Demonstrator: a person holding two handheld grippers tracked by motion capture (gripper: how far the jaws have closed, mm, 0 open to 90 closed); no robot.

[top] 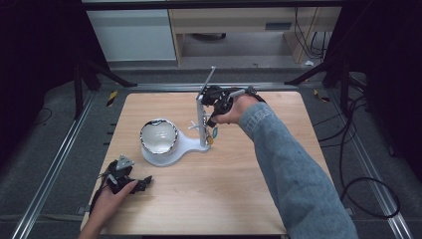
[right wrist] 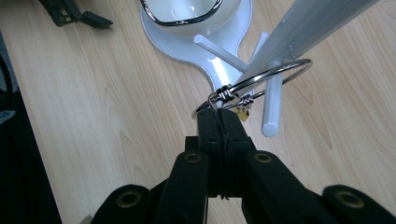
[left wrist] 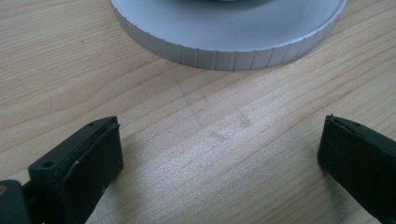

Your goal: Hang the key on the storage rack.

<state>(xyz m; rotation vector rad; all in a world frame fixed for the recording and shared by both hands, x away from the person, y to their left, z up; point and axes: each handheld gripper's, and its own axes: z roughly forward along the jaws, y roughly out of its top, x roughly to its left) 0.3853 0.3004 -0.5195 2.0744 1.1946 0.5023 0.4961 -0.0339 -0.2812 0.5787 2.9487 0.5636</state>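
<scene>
Your right gripper (right wrist: 223, 122) is clamped tight on the twisted wire joint of a thin silver metal bangle (right wrist: 261, 79), which rings the white plastic jewellery stand's upright post (right wrist: 299, 32); a small gold charm (right wrist: 243, 113) hangs below the joint. 2 white pegs (right wrist: 272, 100) stick out close to the hoop. Your left gripper (left wrist: 219, 154) rests near the front-left edge of the light wood table (top: 239, 199), jaws spread wide with nothing between them, just short of the stand's ribbed round base (left wrist: 229, 51). The white bowl with dark rim (top: 159, 136) sits on that base
</scene>
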